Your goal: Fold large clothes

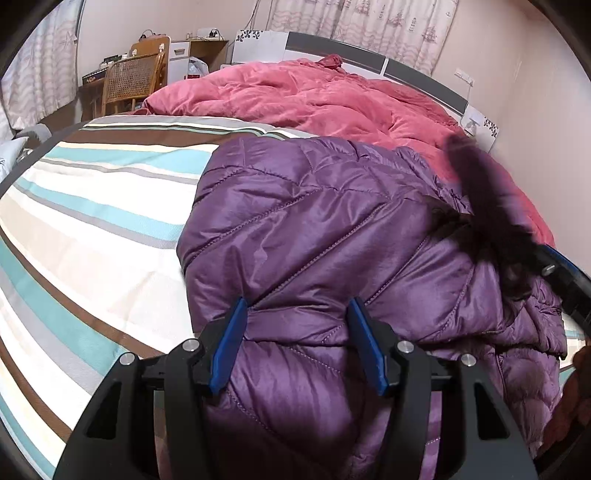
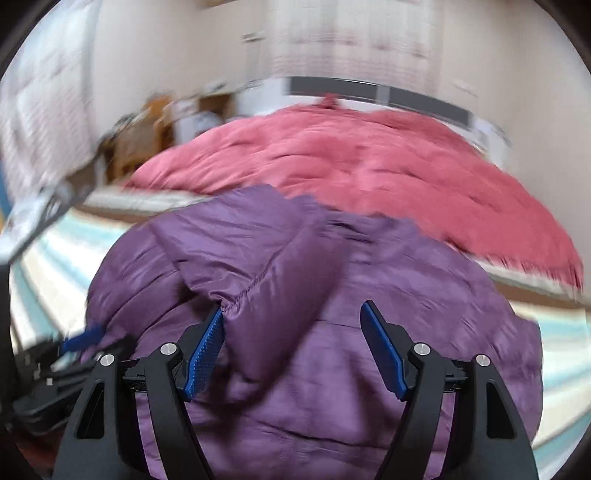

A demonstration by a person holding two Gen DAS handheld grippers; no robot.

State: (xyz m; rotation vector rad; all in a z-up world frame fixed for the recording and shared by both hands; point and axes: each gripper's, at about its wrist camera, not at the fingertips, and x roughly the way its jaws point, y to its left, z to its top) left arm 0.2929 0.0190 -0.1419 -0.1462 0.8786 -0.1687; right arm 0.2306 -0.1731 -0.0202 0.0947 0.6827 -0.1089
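A purple quilted jacket [image 1: 332,229] lies bunched on the striped bed sheet [image 1: 92,229]. In the left wrist view my left gripper [image 1: 299,302] has a thick fold of the jacket's near edge between its blue pads, and the fabric creases against both. The jacket's dark fur trim [image 1: 476,192] shows blurred at the right, beside the right tool's frame [image 1: 569,284]. In the right wrist view my right gripper [image 2: 293,308] stands open over the jacket [image 2: 369,350]. A puffy fold [image 2: 280,280] brushes its left pad, while its right pad is clear of the cloth.
A rumpled pink quilt [image 1: 314,99] covers the far half of the bed up to the grey and white headboard [image 1: 332,48]. A wicker chair [image 1: 129,81] and a wooden desk [image 1: 207,48] stand at the far left. Curtains [image 1: 369,18] hang behind.
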